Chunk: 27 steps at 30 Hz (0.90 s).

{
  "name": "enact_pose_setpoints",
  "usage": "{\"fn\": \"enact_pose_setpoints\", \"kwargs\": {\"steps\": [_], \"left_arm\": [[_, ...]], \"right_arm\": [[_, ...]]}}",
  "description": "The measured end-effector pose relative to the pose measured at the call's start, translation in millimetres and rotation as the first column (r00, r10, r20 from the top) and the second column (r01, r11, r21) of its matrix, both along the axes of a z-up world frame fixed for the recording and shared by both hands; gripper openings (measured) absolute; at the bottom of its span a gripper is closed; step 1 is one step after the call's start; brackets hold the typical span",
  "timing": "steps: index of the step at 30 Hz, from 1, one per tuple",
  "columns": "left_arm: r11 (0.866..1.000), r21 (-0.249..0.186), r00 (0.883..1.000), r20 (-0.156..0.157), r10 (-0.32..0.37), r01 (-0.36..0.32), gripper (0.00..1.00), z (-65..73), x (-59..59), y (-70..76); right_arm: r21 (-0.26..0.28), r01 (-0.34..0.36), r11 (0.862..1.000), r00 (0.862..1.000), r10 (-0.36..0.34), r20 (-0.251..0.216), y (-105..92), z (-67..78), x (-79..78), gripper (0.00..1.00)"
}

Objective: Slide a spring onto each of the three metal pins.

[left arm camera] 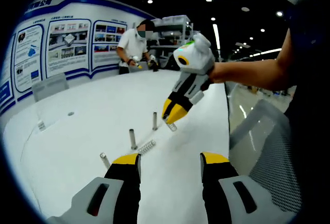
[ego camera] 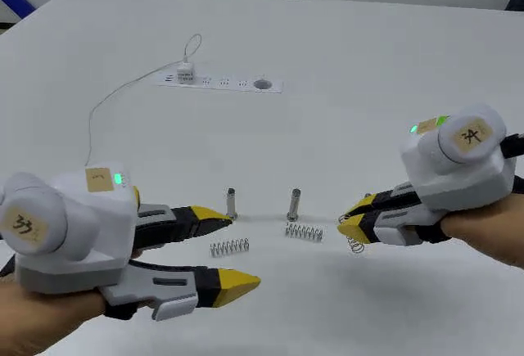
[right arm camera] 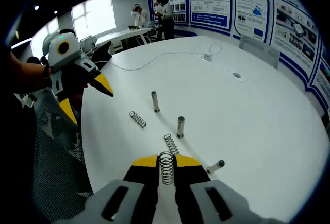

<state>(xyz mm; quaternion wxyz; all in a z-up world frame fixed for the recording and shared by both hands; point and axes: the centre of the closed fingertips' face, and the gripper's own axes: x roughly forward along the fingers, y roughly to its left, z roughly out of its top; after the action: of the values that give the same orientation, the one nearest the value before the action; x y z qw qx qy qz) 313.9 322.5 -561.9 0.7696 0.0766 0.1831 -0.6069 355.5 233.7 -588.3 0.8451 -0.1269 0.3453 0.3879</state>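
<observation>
Two short metal pins point(ego camera: 231, 203) point(ego camera: 295, 204) stand upright on the white table point(ego camera: 368, 110). The right gripper view shows three pins point(right arm camera: 154, 101) point(right arm camera: 180, 126) point(right arm camera: 216, 166); the nearest one leans. Two loose springs point(ego camera: 229, 247) point(ego camera: 304, 232) lie just in front of the pins. My right gripper point(ego camera: 348, 218) point(right arm camera: 166, 159) is shut on a third spring point(right arm camera: 166, 167), which hangs from its tips point(ego camera: 355, 245) right of the pins. My left gripper point(ego camera: 237, 254) point(left arm camera: 170, 158) is open with nothing between its fingers, just left of the nearer loose spring.
A white power strip point(ego camera: 221, 83) with a plugged charger and a thin cable point(ego camera: 123, 94) lies farther back on the table. People stand at another table point(right arm camera: 124, 33) in the background. A mesh chair point(left arm camera: 278, 152) is beside the table's edge.
</observation>
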Motion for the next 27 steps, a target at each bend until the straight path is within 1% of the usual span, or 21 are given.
{"fn": "enact_pose_setpoints", "kwargs": {"steps": [1,5,6,8,9,12,14,16,17,20,23,25,27], "left_arm": [[1.0,-0.011,1.0,-0.007,-0.009,0.009,0.47,1.6,0.5,-5.7],[0.999,-0.045,0.999,-0.038,-0.024,0.023,0.43,4.5,3.9,-21.1],[0.998,-0.053,0.999,-0.05,-0.022,0.019,0.42,4.8,6.1,-25.3],[0.998,-0.07,0.997,-0.073,-0.011,0.006,0.41,5.8,9.1,-29.9],[0.996,-0.084,0.996,-0.094,-0.004,-0.004,0.39,7.1,10.8,-33.0],[0.993,-0.117,0.993,-0.12,-0.004,-0.011,0.37,11.6,12.7,-38.5],[0.992,-0.125,0.993,-0.121,-0.002,-0.014,0.36,13.6,13.0,-40.9],[0.99,-0.136,0.992,-0.126,0.0,-0.017,0.35,15.9,13.1,-42.9],[0.99,-0.14,0.992,-0.127,0.0,-0.018,0.35,16.7,13.0,-43.6],[0.99,-0.142,0.993,-0.12,-0.002,-0.015,0.31,18.0,12.8,-45.1],[0.989,-0.146,0.995,-0.104,-0.005,-0.01,0.25,19.8,13.3,-45.7],[0.99,-0.144,0.997,-0.079,-0.004,-0.008,0.19,20.5,14.5,-44.7],[0.991,-0.137,0.998,-0.064,-0.014,0.005,0.15,20.1,12.8,-44.4]], "right_arm": [[0.028,-0.006,1.0,1.0,0.006,0.016,5.2,8.2,0.3,0.12],[0.106,-0.034,0.994,0.998,0.029,0.054,20.2,31.7,-1.2,0.12],[0.136,-0.064,0.989,0.996,0.054,0.071,28.5,40.5,-3.9,0.12],[0.179,-0.076,0.981,0.995,0.063,0.077,37.2,50.2,-7.0,0.12],[0.2,-0.094,0.975,0.993,0.078,0.087,43.1,56.5,-9.3,0.12],[0.231,-0.114,0.966,0.99,0.092,0.106,53.2,66.6,-12.0,0.12],[0.246,-0.13,0.961,0.988,0.104,0.117,59.8,70.8,-13.7,0.12],[0.277,-0.142,0.95,0.987,0.114,0.115,66.5,74.4,-16.3,0.12],[0.285,-0.145,0.947,0.986,0.116,0.117,68.6,75.4,-17.0,0.12],[0.307,-0.154,0.939,0.986,0.124,0.116,73.8,77.3,-19.3,0.12],[0.301,-0.163,0.939,0.984,0.134,0.113,76.8,75.2,-22.2,0.12],[0.295,-0.167,0.941,0.984,0.14,0.111,76.8,74.2,-23.4,0.12],[0.283,-0.17,0.944,0.983,0.142,0.117,75.6,74.6,-23.7,0.12]]}}
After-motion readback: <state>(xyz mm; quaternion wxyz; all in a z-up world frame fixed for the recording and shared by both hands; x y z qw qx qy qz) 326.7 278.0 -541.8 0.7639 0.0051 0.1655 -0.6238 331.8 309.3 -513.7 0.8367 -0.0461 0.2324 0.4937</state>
